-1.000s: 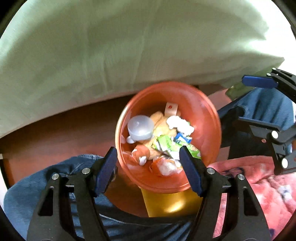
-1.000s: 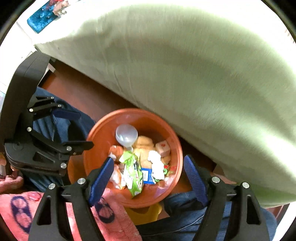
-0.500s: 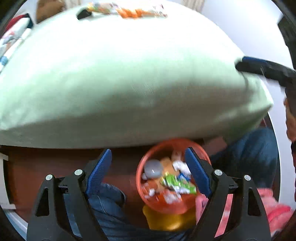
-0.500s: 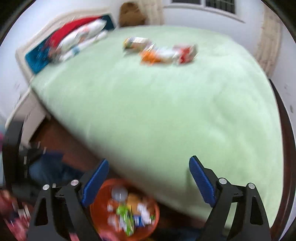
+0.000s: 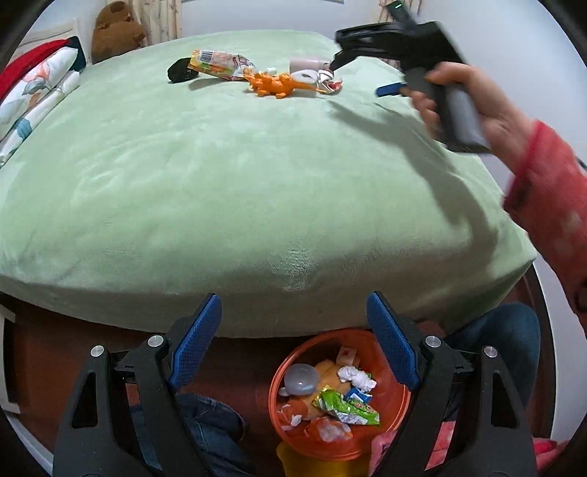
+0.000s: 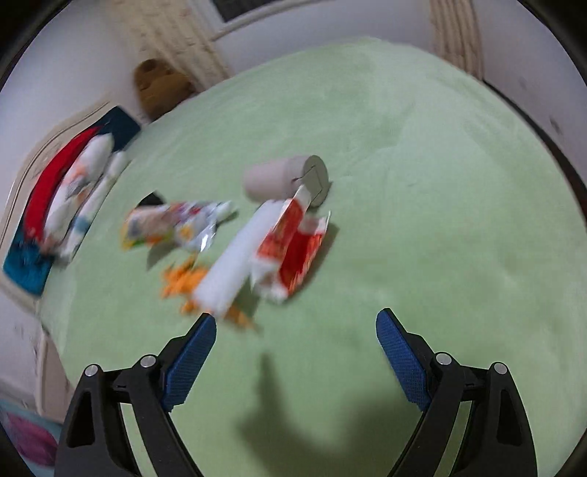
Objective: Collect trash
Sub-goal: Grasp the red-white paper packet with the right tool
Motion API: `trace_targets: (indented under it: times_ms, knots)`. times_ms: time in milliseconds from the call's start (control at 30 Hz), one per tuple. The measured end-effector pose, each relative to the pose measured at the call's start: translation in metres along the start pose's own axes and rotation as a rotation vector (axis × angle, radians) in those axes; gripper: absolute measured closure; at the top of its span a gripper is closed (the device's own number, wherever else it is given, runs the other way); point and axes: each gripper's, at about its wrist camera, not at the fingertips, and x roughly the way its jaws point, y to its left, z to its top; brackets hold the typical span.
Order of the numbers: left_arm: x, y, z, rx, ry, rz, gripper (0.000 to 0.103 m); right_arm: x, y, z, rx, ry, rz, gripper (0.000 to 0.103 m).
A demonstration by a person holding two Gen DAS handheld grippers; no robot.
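Note:
Trash lies far out on the green bed: a snack wrapper, a torn red-and-white packet, a white roll and a grey cardboard tube, beside an orange toy lizard. Below the bed's near edge stands the orange bin, holding wrappers and tissue. My left gripper hangs open above the bin with nothing between its fingers. My right gripper is out over the bed, just short of the white roll; its jaws are closing with nothing between them. A hand in a red sleeve carries this right gripper.
Pillows and a brown plush toy sit at the head of the bed. A black object lies by the snack wrapper. Under the mattress runs the brown wooden bed frame. The person's jeans-clad knees flank the bin.
Both grippers rose from over the bin. The right one swung out over the bed toward the litter. The left one tilted up, so the bed top now shows.

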Motion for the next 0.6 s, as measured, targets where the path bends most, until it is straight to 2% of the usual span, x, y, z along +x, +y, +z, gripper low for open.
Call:
trace_targets:
  times_ms: [200,267,300,333,433,600]
  knots:
    - [-0.002,0.004,0.002,-0.007,-0.004,0.009,0.023,0.041,-0.018,0.029,0.227,0.029,0.044,0.031]
    - [-0.003,0.004,0.002,-0.002,-0.011,0.019,0.023,0.044,-0.02,0.033,0.255,0.025,0.044,0.046]
    - [-0.003,0.005,0.003,0.0,-0.014,0.023,0.023,0.046,-0.02,0.033,0.261,0.035,0.075,0.065]
    - [-0.004,0.005,0.003,-0.001,-0.016,0.023,0.023,0.048,-0.02,0.034,0.266,0.048,0.103,0.073]
    - [-0.002,0.006,0.004,-0.004,-0.013,0.022,0.023,0.045,-0.014,0.034,0.223,0.043,0.082,0.075]
    - [-0.002,0.006,0.007,0.001,-0.017,0.029,0.023,0.023,-0.01,0.029,0.186,-0.007,0.095,0.08]
